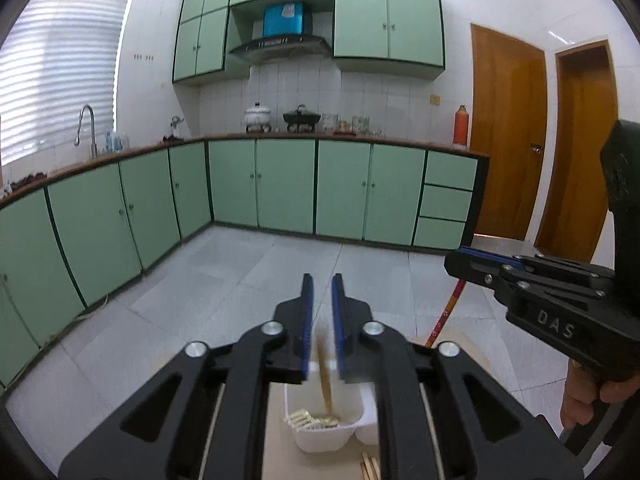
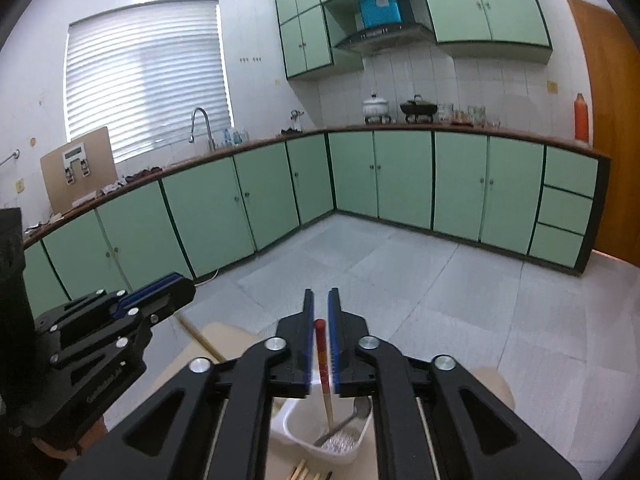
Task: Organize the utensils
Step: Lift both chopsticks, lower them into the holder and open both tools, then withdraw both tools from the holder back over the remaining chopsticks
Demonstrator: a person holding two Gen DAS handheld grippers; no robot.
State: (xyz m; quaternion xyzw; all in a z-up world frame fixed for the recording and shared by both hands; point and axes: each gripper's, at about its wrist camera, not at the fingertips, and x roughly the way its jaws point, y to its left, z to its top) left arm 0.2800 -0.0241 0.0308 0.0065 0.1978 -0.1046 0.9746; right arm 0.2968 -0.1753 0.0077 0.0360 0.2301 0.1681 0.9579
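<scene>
Right gripper (image 2: 321,344) around red chopstick (image 2: 322,356) over holder (image 2: 304,440)

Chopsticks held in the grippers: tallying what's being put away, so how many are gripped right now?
2. A tan chopstick in the left gripper; a red-topped chopstick in the right gripper. Both hang into the white holder. Others may be hidden.

Bright window (image 2: 146,76) daylight, fisheye-bent edges, mild blur
</scene>
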